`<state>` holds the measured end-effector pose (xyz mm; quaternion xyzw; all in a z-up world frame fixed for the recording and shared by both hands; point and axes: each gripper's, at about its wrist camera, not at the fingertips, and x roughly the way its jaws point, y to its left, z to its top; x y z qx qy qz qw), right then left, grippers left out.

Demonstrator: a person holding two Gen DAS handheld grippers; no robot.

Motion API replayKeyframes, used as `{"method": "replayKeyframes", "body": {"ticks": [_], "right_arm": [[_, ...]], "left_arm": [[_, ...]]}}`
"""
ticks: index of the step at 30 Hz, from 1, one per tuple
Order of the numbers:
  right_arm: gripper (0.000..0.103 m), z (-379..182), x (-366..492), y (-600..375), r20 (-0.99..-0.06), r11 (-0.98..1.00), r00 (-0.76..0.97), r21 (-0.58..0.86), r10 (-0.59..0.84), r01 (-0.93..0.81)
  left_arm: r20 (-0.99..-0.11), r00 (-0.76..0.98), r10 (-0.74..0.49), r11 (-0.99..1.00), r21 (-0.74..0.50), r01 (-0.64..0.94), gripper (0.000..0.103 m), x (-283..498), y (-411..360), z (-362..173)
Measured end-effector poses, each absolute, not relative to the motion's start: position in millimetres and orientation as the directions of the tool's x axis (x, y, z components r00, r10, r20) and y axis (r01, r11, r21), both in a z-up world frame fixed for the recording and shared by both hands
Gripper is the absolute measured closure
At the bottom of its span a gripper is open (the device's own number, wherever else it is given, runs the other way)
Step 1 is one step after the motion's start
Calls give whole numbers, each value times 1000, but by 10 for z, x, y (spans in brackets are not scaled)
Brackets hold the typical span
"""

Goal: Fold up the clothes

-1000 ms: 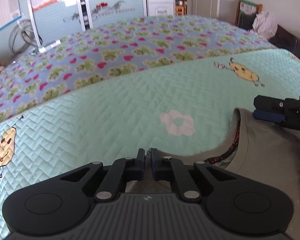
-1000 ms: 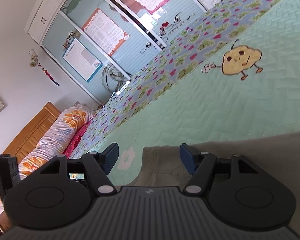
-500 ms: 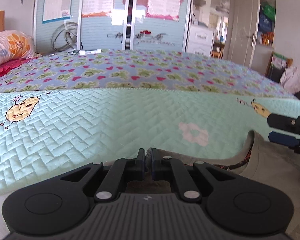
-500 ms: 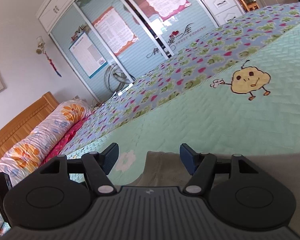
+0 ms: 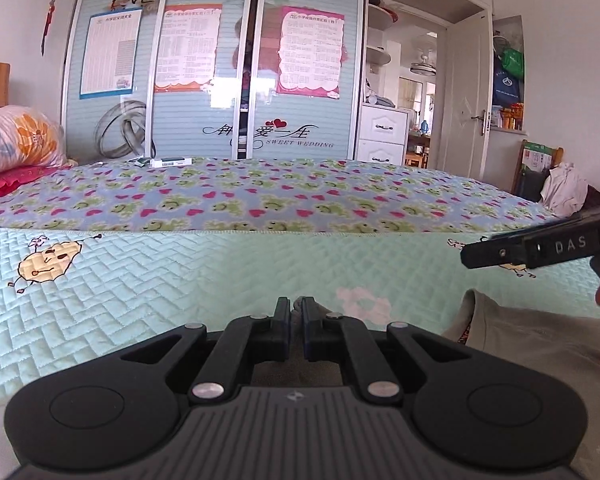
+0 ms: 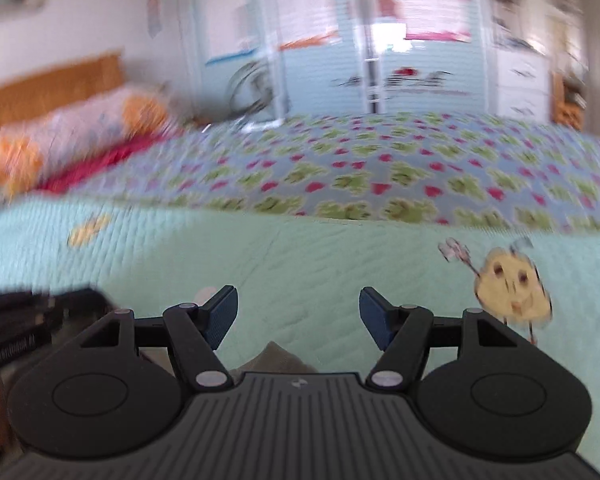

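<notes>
Your two wrist cameras ride low over the bed (image 5: 140,300), each facing the wardrobe (image 5: 204,80) beyond it; both share the mint quilt (image 6: 300,256) and frog-print blanket (image 6: 380,160).

"LOVE" and "SWEET WEDDING" on wardrobe doors (image 5: 204,80), "DAS" on right claw (image 5: 540,246)

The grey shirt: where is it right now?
In the left wrist view the grey shirt lies at lower right on the mint quilt, beside the white flower patch, its edge running under the left gripper.
</notes>
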<state>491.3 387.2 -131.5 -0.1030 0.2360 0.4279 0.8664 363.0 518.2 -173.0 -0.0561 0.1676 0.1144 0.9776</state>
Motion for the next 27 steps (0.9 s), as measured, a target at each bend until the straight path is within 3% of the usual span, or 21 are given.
{"method": "replayKeyframes", "body": {"ticks": [4,9,20,27], "right_arm": [[40,-1285,4723,4192,-579,415,466,-229,669,-880],[40,-1395,4466,4353,-655,207,427,-388,624,-898],[40,-1518,4241,4463,-697,52,446,-508,562,-860],[37,-1551,4230,4534,-728,-11,442,-524,524,-851]], "left_arm": [[-344,917,201,965,-92,-246,97,3619,5219,-1744],[-335,918,210,964,-87,-252,97,3597,5211,-1741],[-240,951,196,979,-11,-204,97,3497,5050,-1674],[-172,981,85,996,43,-79,97,3409,4911,-1642]]}}
